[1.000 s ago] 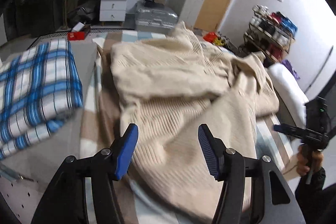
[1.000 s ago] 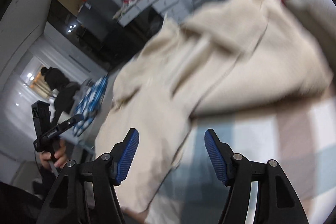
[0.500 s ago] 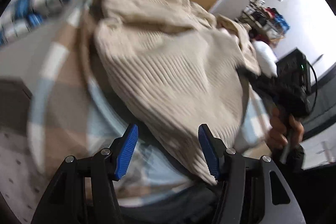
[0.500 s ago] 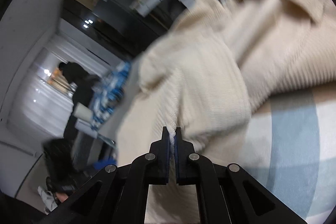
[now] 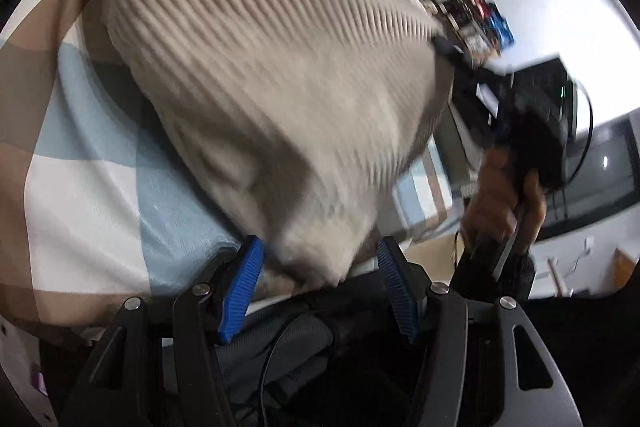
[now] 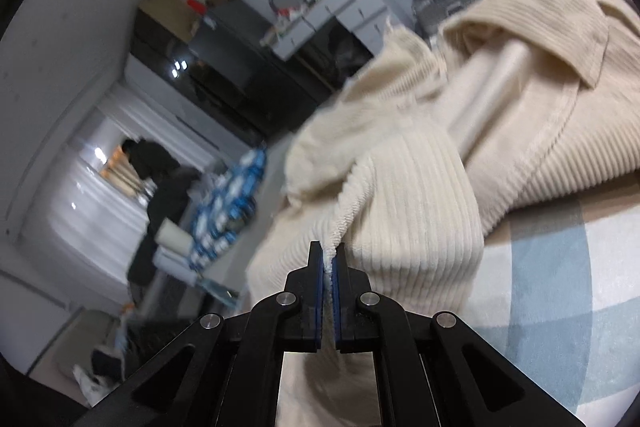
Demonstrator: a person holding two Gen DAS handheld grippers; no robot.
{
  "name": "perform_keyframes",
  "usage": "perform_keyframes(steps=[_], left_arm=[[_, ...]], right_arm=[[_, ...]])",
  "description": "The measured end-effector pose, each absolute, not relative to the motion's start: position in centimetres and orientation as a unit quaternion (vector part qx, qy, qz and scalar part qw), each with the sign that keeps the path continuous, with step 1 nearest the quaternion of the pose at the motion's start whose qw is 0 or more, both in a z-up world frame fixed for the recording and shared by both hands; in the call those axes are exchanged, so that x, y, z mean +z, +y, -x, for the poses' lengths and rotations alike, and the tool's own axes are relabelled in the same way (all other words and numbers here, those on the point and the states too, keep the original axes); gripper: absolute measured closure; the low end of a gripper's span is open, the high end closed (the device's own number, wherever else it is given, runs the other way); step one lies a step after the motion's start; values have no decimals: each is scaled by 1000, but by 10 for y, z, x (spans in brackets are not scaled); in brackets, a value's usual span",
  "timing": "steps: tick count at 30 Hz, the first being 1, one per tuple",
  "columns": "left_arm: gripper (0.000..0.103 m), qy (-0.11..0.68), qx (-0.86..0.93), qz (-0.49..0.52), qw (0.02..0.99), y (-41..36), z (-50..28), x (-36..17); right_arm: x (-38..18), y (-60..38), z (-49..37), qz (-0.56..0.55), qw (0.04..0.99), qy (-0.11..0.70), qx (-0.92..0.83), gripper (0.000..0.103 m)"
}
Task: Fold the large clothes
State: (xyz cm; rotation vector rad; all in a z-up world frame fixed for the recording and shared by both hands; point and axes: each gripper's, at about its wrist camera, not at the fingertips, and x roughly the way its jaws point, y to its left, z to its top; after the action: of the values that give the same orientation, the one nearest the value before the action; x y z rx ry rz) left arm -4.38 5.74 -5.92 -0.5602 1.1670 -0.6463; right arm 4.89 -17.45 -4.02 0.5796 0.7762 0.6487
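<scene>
1. Cream ribbed garment [image 5: 280,75] lies heaped on the checked bed cover [image 5: 92,195].
2. R gripper [image 6: 330,267]: jaws pressed together, pinching a hem edge.
3. L gripper [image 5: 320,283]: jaws spread, bottom corner hanging btwn them, not gripped.
4. Step: grabbing edges to spread it. Next prob. needs L to close on that corner.

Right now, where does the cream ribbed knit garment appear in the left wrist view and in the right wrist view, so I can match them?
Left wrist view: the cream ribbed knit garment fills the upper centre, its low corner hanging between the open left gripper fingers.
Right wrist view: it spreads over centre and right, an edge pinched in the shut right gripper.
Shared landmark: the blue, white and tan checked bedcover under it.
</scene>
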Motion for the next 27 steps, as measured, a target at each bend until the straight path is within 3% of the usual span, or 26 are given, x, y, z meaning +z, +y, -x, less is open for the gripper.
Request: perform_keyframes(steps=[8, 16, 18, 19, 20, 21, 22, 25, 27], left_arm=[[49, 532, -282, 291, 744, 55, 33, -67], [49, 516, -257, 315, 754, 48, 14, -71], [59, 515, -238, 309, 763, 42, 11, -71], [79, 519, -221, 292, 772, 39, 11, -71], [92, 523, -211, 278, 778, 36, 10, -72], [95, 520, -207, 267, 785, 34, 11, -72], [97, 514, -203, 261, 792, 32, 12, -70], [98, 490, -208, 249, 809, 35, 18, -55], [98, 466, -220, 253, 819, 41, 21, -38]], right_arm=[[-17, -170, -60, -278, 846, 330, 314, 100], [-28, -166, -58, -251, 853, 355, 289, 97], [-33, -171, -59, -258, 849, 362, 285, 97], [-33, -175, -58, -259, 849, 363, 283, 97], [-34, -176, -58, -257, 850, 364, 281, 95], [-33, -178, -57, -253, 851, 364, 280, 94], [-32, -180, -56, -247, 855, 364, 276, 90], [-27, -192, -51, -245, 864, 348, 267, 62], [-23, -207, -48, -253, 869, 334, 264, 54]])
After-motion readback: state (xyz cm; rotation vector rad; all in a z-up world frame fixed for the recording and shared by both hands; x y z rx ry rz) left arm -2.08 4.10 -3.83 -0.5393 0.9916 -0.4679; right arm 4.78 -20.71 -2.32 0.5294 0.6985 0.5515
